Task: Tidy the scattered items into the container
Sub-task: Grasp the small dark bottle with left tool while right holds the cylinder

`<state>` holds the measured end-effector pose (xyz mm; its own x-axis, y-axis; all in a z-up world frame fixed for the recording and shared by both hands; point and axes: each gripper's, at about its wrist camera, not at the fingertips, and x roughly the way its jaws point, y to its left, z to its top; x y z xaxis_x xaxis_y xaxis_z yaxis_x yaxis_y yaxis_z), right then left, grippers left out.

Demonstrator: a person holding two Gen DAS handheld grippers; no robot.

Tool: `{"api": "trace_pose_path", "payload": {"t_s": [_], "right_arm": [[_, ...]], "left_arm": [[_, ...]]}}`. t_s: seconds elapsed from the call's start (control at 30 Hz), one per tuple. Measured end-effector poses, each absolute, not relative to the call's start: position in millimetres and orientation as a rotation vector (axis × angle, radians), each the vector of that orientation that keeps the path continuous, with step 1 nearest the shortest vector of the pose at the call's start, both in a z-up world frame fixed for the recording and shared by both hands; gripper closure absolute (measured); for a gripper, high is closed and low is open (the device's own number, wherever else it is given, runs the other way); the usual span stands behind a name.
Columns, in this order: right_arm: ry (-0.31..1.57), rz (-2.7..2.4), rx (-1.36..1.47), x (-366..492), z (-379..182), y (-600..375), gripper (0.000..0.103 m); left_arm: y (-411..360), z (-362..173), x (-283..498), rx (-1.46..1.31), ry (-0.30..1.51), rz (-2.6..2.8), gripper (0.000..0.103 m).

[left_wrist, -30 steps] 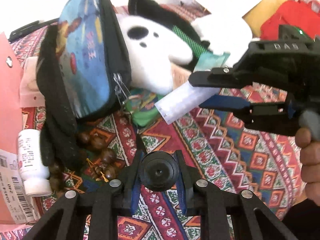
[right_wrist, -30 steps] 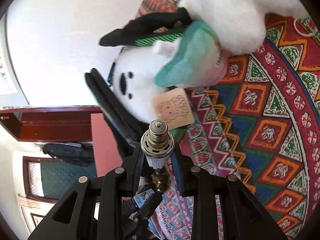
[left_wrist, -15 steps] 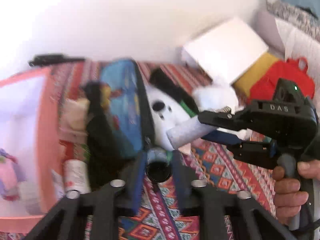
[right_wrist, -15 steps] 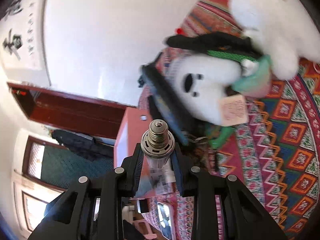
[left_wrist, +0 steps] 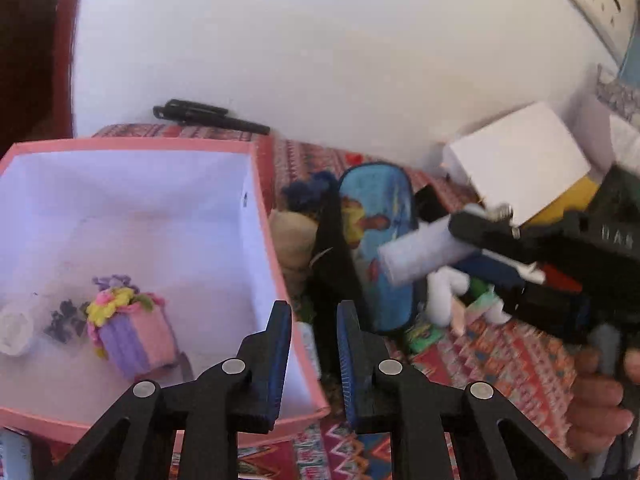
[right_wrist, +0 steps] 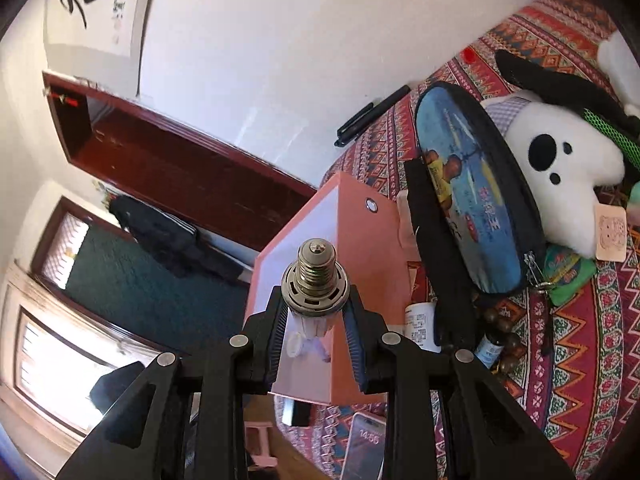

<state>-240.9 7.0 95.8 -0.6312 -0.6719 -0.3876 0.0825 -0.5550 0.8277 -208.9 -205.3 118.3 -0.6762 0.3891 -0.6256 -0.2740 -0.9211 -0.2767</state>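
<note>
While our right gripper (right_wrist: 316, 322) clamps the light bulb (right_wrist: 315, 280) by its white body, screw base pointing away, the pink box (left_wrist: 276, 264) lies at ten o'clock of our left gripper (left_wrist: 314, 354), whose nearly closed jaws hold nothing. A pencil case (left_wrist: 382, 240) stands at one o'clock.

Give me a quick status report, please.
Left gripper empty, jaws slightly apart, by box. Right gripper shut on bulb, not yet over box. Box top open, nothing blocking.
</note>
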Motion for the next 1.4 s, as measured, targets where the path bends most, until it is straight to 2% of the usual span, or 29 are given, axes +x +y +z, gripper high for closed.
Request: {"api": "trace_pose_path", "payload": {"t_s": [0.03, 0.07, 0.1, 0.17, 0.2, 0.3, 0.33, 0.37, 0.4, 0.5, 0.63, 0.9, 0.93, 0.97, 1.0, 1.07, 1.17, 1.23, 1.3, 1.37, 1.4], "right_arm": [[-1.131, -2.203, 0.988, -242.6, 95.6, 6.4, 0.073], [-1.144, -2.194, 0.982, -244.0, 96.1, 6.7, 0.073], [-1.155, -2.191, 0.968, -244.5, 97.9, 8.8, 0.073], [-1.171, -2.208, 0.936, -243.0, 102.1, 17.7, 0.073], [-1.181, -2.227, 0.913, -241.3, 104.9, 25.2, 0.073], [-1.212, -2.289, 0.860, -233.6, 107.1, 52.1, 0.073], [-1.227, -2.300, 0.852, -231.1, 105.9, 60.8, 0.073], [-1.250, -2.308, 0.845, -228.8, 104.0, 71.5, 0.073], [-1.277, -2.309, 0.839, -226.8, 100.7, 82.0, 0.073], [-1.357, -2.298, 0.827, -222.4, 90.1, 112.2, 0.073], [-1.402, -2.291, 0.807, -219.1, 86.7, 141.2, 0.073], [-1.456, -2.274, 0.812, -219.5, 75.8, 179.2, 0.073], [-1.463, -2.271, 0.817, -219.5, 74.5, 180.7, 0.073], [-1.469, -2.268, 0.823, -220.1, 73.0, 182.9, 0.073], [-1.473, -2.264, 0.828, -220.6, 71.2, 185.0, 0.073], [-1.480, -2.262, 0.835, -221.1, 68.3, 188.1, 0.073], [-1.495, -2.261, 0.834, -221.1, 65.1, 190.4, 0.073], [-1.500, -2.257, 0.831, -220.8, 64.3, 191.3, 0.073], [-1.500, -2.251, 0.832, -220.4, 63.5, 191.5, 0.073], [-1.499, -2.250, 0.833, -220.3, 63.4, 193.0, 0.073], [-1.501, -2.252, 0.832, -220.3, 63.3, 194.2, 0.073]], "left_arm": [[-205.3, 117.8, -209.4, -1.020, -0.216, 2.585, 0.085], [-204.5, 117.7, -209.7, -1.022, -0.209, 2.586, 0.080], [-200.8, 118.3, -209.2, -1.020, -0.196, 2.570, 0.068], [-185.6, 118.9, -205.5, -1.003, -0.136, 2.532, 0.057], [-171.9, 117.9, -202.4, -0.994, -0.082, 2.512, 0.057], [-117.8, 105.0, -192.3, -0.996, 0.125, 2.440, 0.060], [-98.8, 95.8, -191.7, -1.017, 0.185, 2.405, 0.067], [-82.4, 85.6, -192.8, -1.046, 0.230, 2.369, 0.084], [-65.7, 71.8, -195.9, -1.084, 0.279, 2.335, 0.086], [-37.9, 36.0, -207.9, -1.190, 0.377, 2.296, 0.086], [-34.0, 1.3, -232.3, -1.329, 0.391, 2.312, 0.086], [-41.8, -16.8, -249.5, -1.366, 0.344, 2.334, 0.085], [-39.5, -17.5, -247.1, -1.363, 0.368, 2.337, 0.083], [-36.8, -17.9, -243.9, -1.360, 0.390, 2.334, 0.073], [-32.5, -18.8, -239.3, -1.359, 0.410, 2.320, 0.056], [-24.7, -21.3, -233.3, -1.354, 0.450, 2.305, 0.040], [-13.6, -29.4, -232.4, -1.335, 0.559, 2.330, 0.034], [-24.7, -32.2, -245.5, -1.412, 0.479, 2.363, 0.046], [-37.8, -21.2, -249.4, -1.427, 0.353, 2.360, 0.049], [-44.1, -8.6, -247.6, -1.395, 0.331, 2.379, 0.052], [-47.0, -3.4, -247.1, -1.381, 0.327, 2.393, 0.058]]}}
